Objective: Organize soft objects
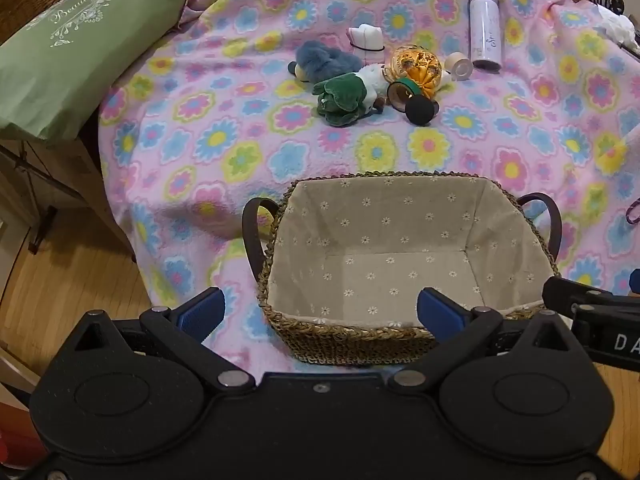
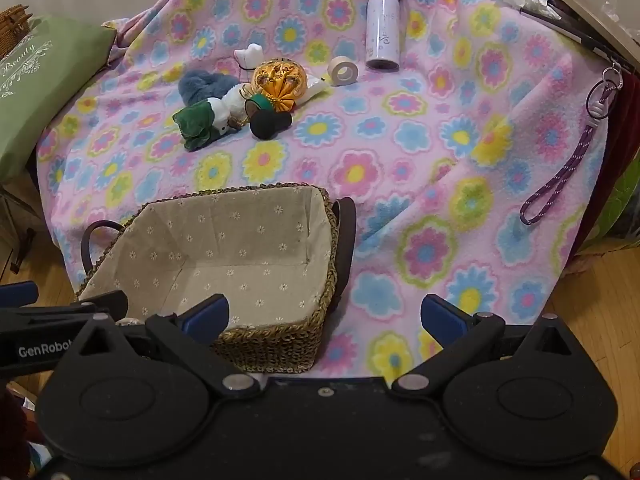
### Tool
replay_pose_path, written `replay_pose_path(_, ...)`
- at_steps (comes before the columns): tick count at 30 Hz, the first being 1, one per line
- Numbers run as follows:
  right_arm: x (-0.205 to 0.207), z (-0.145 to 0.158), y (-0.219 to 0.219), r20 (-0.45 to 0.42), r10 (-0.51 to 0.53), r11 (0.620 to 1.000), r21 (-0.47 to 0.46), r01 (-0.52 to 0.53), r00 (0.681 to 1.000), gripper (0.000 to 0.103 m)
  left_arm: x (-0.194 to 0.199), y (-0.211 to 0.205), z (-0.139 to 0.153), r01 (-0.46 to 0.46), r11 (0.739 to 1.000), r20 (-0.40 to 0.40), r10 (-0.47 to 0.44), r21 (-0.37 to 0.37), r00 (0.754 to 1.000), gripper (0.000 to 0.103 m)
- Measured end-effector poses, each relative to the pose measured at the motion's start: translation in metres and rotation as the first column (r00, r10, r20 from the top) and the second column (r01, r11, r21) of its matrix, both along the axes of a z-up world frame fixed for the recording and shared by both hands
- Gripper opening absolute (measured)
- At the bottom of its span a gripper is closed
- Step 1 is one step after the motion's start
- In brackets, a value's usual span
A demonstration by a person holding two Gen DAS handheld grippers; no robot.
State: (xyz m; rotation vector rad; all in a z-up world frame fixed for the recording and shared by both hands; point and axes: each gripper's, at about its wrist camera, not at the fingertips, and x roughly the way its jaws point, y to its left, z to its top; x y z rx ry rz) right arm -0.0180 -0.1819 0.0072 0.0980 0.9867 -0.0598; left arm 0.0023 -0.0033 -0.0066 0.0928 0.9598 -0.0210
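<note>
Flowered pink blanket [image 2: 400,160] covers the table, with an empty lined basket [image 1: 400,336] at its near edge. Both the left gripper [image 1: 320,312] and right gripper [image 2: 324,316] gape wide, holding nothing. Soft toys [image 1: 344,96] lie clustered beyond; best reach past the basket, pinching one plush body centrally.

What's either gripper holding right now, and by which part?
Nothing. The left gripper and right gripper both stand open and empty above the basket; the soft toys lie untouched.

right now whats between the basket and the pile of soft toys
Nothing but bare flowered blanket: the lined basket sits apart from the toy pile, and no object lies on the stretch between. Both wrist views show it, most plainly the left.
</note>
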Motion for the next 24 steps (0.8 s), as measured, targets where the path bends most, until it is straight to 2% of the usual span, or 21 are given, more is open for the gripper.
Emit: replay_pose_path(24,0.0012,-0.0003,0.0009,-0.015,-0.003,1.000,0.010,0.003,1.000,0.103,0.0013,0.0010,-0.0010,0.002,1.000,-0.001,-0.002,-0.004,1.000,0.099)
